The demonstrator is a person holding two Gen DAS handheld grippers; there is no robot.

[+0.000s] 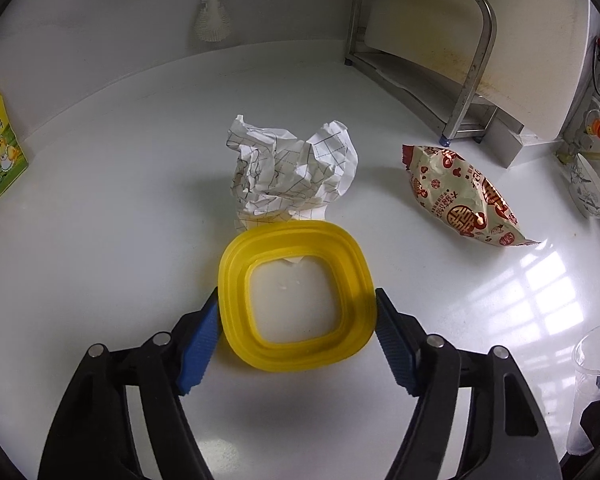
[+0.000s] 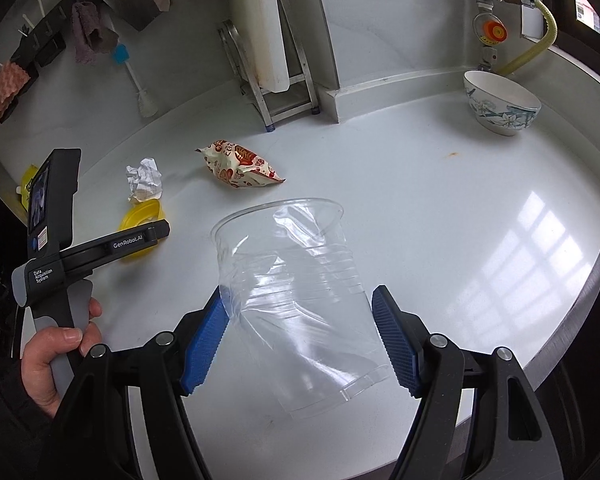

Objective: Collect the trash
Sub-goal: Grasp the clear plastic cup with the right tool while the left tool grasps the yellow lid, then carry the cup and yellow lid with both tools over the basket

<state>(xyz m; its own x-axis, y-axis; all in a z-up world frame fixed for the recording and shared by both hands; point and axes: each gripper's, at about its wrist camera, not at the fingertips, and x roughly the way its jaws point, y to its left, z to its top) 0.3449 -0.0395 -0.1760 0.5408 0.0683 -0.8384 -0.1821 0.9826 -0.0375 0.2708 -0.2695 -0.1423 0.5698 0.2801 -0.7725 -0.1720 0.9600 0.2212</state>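
Observation:
A yellow square plastic lid ring lies on the white counter between the blue pads of my left gripper, which touch its two sides. A crumpled grid-lined paper sits just behind it, and a red-and-cream snack bag lies to the right. In the right wrist view, my right gripper is shut on a crushed clear plastic cup, held tilted above the counter. The left gripper, lid, paper and bag show at the left of that view.
A steel rack with a cutting board stands at the back. A floral bowl sits at the back right near a gas valve. A yellow seasoning packet is at far left. A brush leans on the wall. The counter's front edge runs at right.

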